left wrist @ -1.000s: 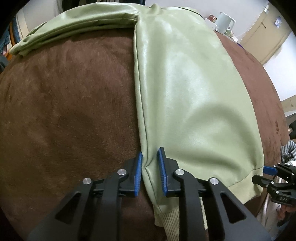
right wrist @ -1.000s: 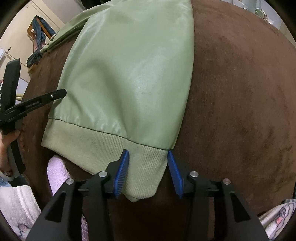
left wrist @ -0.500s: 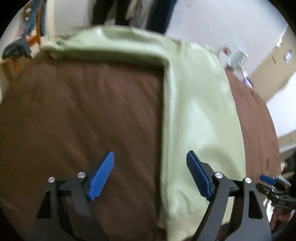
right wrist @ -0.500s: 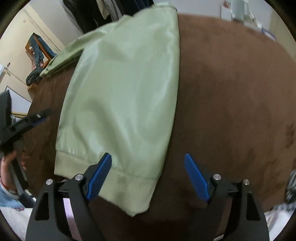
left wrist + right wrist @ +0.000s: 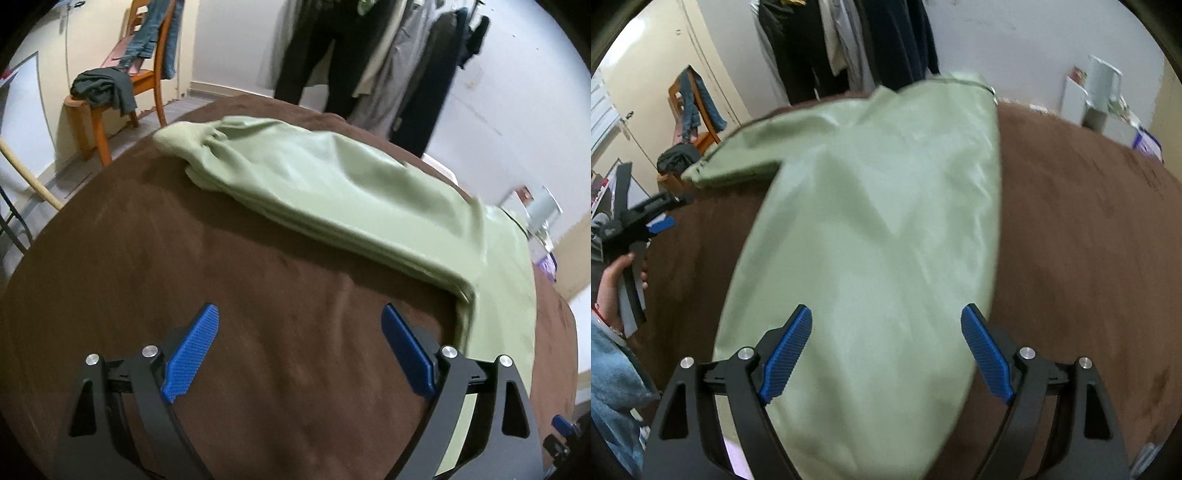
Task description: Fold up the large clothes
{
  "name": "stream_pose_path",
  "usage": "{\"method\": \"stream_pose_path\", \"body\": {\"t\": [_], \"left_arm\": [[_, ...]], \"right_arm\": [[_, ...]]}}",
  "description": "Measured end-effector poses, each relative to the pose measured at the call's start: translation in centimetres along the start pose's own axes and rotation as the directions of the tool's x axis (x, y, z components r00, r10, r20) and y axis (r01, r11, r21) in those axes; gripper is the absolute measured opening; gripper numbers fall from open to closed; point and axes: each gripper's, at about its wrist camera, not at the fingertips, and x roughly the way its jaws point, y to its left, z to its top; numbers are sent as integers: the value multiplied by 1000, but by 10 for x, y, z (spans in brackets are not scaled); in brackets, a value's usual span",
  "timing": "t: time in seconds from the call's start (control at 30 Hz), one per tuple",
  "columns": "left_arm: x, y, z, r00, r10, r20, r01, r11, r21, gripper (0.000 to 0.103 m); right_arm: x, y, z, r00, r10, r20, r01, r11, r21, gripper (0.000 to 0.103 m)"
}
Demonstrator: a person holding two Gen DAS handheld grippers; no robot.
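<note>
A wooden chair [image 5: 122, 92] draped with clothes stands at 10 o'clock in the left wrist view, beside dark garments on a rack [image 5: 373, 55] at 12. The left gripper [image 5: 300, 354] hangs over the brown cover [image 5: 184, 266], its blue fingers spread wide and holding nothing. The pale green garment [image 5: 332, 184] lies from 12 to 4 o'clock, one sleeve stretched out toward 11. In the right wrist view, the right gripper [image 5: 886, 354] is also spread wide and empty, above the garment's body at 6 o'clock.
</note>
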Motion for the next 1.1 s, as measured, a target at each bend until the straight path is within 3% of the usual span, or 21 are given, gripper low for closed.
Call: {"method": "stream_pose_path", "body": {"t": [0.27,0.5,0.63,0.9,0.97,1.03,1.1], "left_arm": [[31,42,35,999,-33,24,37,984,-174,82],[74,70,46,990,-134,42,140,928,-346,73],[91,76,58,979,-178,101,203,895,-396,73],[121,87,87,976,-171,133,211,886,-412,74],[124,83,95,982,-144,125,181,908,-378,67],[123,78,100,984,-127,127,163,931,-327,49],[122,77,103,981,-137,135,173,935,-309,36]], "right_arm": [[31,23,65,997,48,58,-45,998,-47,85],[55,40,94,997,39,71,-30,992,-123,85],[69,39,103,998,36,57,-29,993,-111,87],[98,41,111,999,30,23,-28,995,-93,87],[104,44,114,999,30,17,-28,995,-100,87],[110,48,117,999,35,12,-34,994,-103,87],[117,52,120,999,43,10,-42,993,-107,87]]}}
